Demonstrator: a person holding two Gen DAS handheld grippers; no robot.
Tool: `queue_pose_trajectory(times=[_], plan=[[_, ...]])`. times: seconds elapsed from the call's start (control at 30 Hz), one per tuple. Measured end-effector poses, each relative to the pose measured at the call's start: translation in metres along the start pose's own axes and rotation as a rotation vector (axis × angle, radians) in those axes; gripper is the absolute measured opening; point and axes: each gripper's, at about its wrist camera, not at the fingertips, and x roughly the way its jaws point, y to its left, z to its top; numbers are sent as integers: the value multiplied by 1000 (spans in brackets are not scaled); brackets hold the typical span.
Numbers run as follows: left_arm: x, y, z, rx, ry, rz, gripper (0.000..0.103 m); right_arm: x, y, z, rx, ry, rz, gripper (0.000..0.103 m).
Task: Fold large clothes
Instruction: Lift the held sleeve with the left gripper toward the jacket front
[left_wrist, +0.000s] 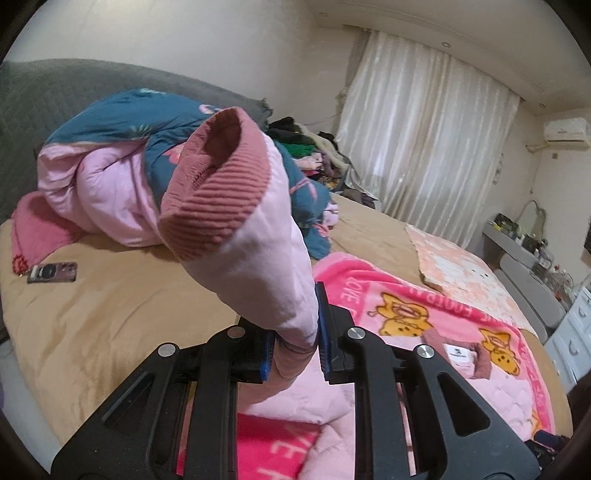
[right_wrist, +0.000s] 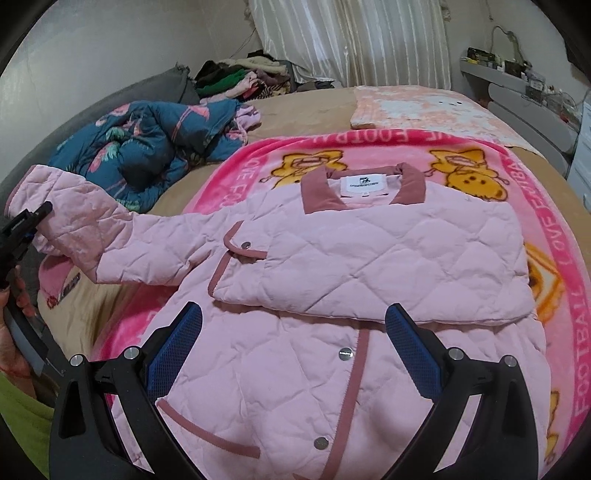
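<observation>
A pink quilted jacket (right_wrist: 369, 243) with dusty-rose trim lies face up on a pink cartoon blanket (right_wrist: 554, 236) on the bed. Its right sleeve is folded across the chest. My left gripper (left_wrist: 295, 343) is shut on the other sleeve (left_wrist: 258, 229) near its ribbed rose cuff (left_wrist: 218, 206) and holds it raised above the bed; it also shows at the left edge of the right wrist view (right_wrist: 26, 229). My right gripper (right_wrist: 291, 354) is open and empty, hovering over the jacket's lower front.
A teal and pink floral quilt (left_wrist: 122, 147) is bunched at the head of the tan bed (left_wrist: 110, 302). A phone (left_wrist: 51, 272) lies near it. A clothes pile (right_wrist: 243, 79), a folded peach blanket (right_wrist: 417, 107), curtains and a dresser (right_wrist: 532, 96) lie beyond.
</observation>
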Motion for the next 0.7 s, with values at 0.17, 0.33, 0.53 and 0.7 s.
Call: queue_pose_trajectory(times=[0.17, 0.33, 0.53, 0.7], plan=[[-5, -27, 3, 49, -6, -29, 11, -14, -15, 0, 27, -28, -7, 99], [-9, -58, 3, 85, -8, -67, 11, -28, -35, -2, 70, -52, -16, 99], [-11, -90, 0, 118, 1, -114, 11, -48, -60, -9, 126, -85, -21, 99], [-11, -117, -3, 143, 11, -151, 11, -62, -80, -11, 156, -111, -31, 99]])
